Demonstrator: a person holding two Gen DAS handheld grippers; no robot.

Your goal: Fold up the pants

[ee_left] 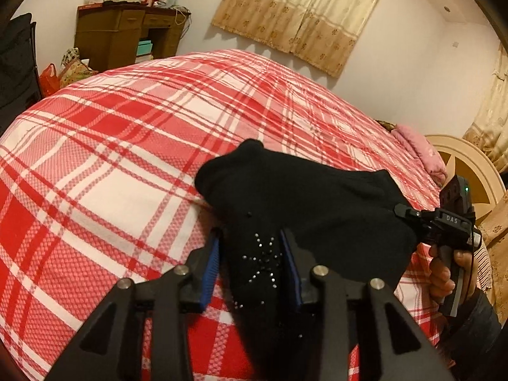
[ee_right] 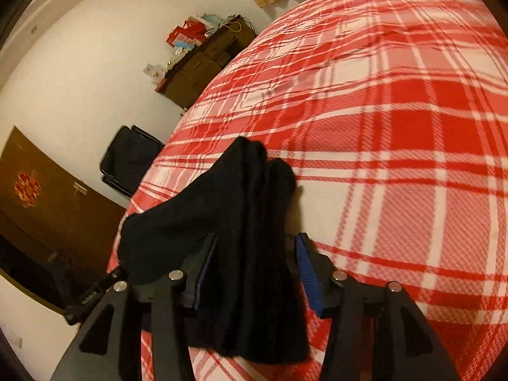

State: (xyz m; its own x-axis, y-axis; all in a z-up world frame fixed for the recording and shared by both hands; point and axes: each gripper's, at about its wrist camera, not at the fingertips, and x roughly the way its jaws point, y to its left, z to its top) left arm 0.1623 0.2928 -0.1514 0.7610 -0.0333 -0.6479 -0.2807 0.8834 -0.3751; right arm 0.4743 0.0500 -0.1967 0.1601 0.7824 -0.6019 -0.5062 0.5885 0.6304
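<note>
Black pants (ee_left: 304,197) lie bunched on the red-and-white plaid bedspread (ee_left: 95,165), near the bed's close edge. Fabric is folded over on itself into a thick, uneven bundle; a rhinestone star motif shows on the near part in the left wrist view.

Left gripper (ee_left: 250,241): jaws apart, blue pads standing clear on either side of the rhinestone patch. Cloth sits between them but a gap shows at each pad, so not clamped. From this gripper the bundle runs off toward 1 o'clock, ending near the right gripper (ee_left: 401,211), which enters at 3 o'clock with its tip at the far end of the bundle, held by the person's hand (ee_left: 444,273).

Right gripper (ee_right: 257,247) in its own view: jaws apart, a ribbed stack of cloth lying between them. The left pad looks close against the fabric, the right pad stands off it. No grip. The stack runs straight ahead toward 12 o'clock, then spreads toward 10 o'clock.

Key relation: the bundle's long axis runs gripper to gripper, one at each end, each straddling its end rather than holding it. Neither is nearer.

Judgement: a fold looks just laid down. Next likely a smoothing press or a regrip for another fold. Loose layers may slip.
</note>
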